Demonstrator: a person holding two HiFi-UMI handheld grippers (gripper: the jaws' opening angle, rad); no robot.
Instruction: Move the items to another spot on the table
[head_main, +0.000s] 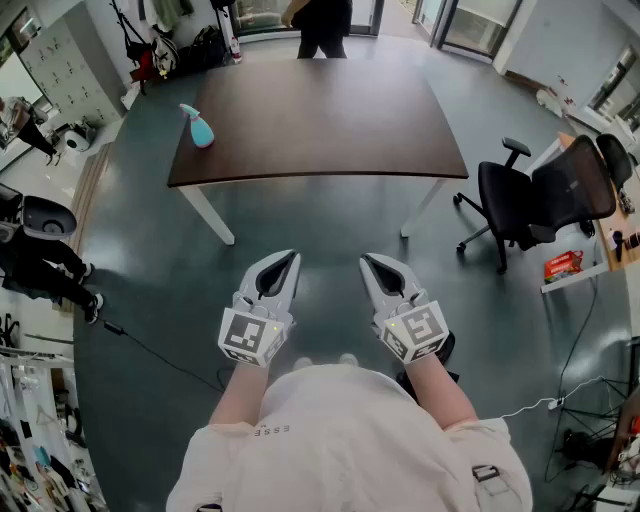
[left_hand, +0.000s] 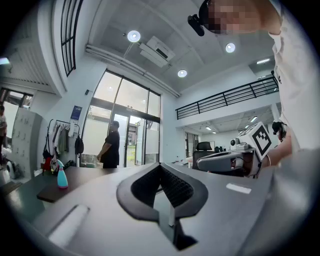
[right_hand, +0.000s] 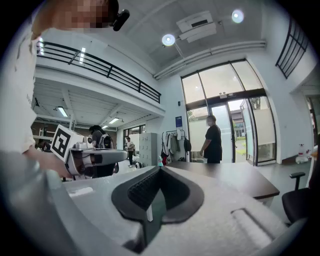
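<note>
A teal spray bottle (head_main: 197, 127) lies near the far left corner of the dark brown table (head_main: 320, 120); it also shows in the left gripper view, where the bottle (left_hand: 62, 177) stands at the table's edge. My left gripper (head_main: 283, 262) and right gripper (head_main: 375, 262) hang side by side over the floor, well short of the table's near edge. Both are shut with nothing between the jaws. In the left gripper view the jaws (left_hand: 161, 167) meet at the tips, and the right gripper's jaws (right_hand: 160, 170) do the same.
A person in black (head_main: 322, 25) stands at the table's far side. Two black office chairs (head_main: 530, 200) sit to the right, beside a shelf with a red box (head_main: 563, 264). Another person (head_main: 40, 265) and cables are on the left floor.
</note>
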